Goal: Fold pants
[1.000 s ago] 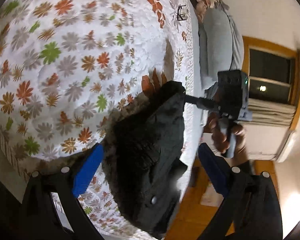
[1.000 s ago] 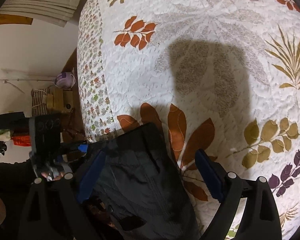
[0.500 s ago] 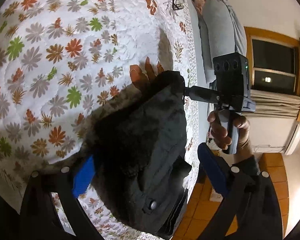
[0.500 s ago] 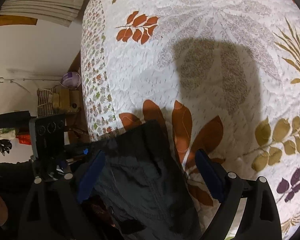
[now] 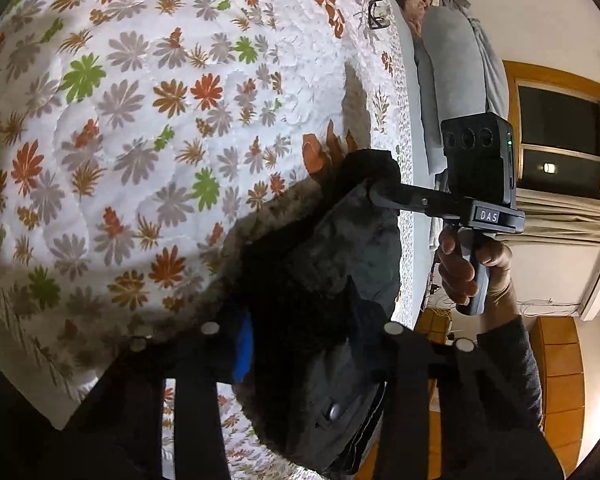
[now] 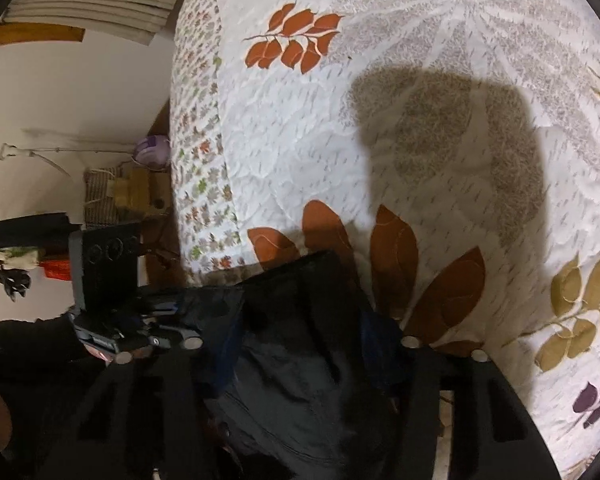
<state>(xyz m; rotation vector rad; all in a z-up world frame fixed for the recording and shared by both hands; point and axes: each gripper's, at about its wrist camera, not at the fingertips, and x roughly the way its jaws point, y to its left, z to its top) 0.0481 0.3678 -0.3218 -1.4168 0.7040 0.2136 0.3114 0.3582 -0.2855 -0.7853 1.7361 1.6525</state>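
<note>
1. Dark, nearly black fabric fills the middle of the left wrist view: the pants lie bunched at the edge of the bed, on a white quilt w/ orange, green and grey flowers. The left gripper has just been closing, and cloth sits between its fingers now; the blue pad on one side presses right into the fabric, so it's clamped on the pants. A metal button shows on the waistband, low in frame.
2. Same view, over on the right: the right gripper reaches in from the side w/ its tip buried in the far end of the pants. A hand grips its handle, dark sleeve below. Grey pillows and a dark window sit behind.
3. Right wrist view: pants sit at the bottom centre, between the fingers. These jaws have just been closing too, and they're pinched on the cloth. Quilt here has big rust and olive leaf prints plus a blocky shadow. Left gripper shows at the left, against the pants' edge.
</note>
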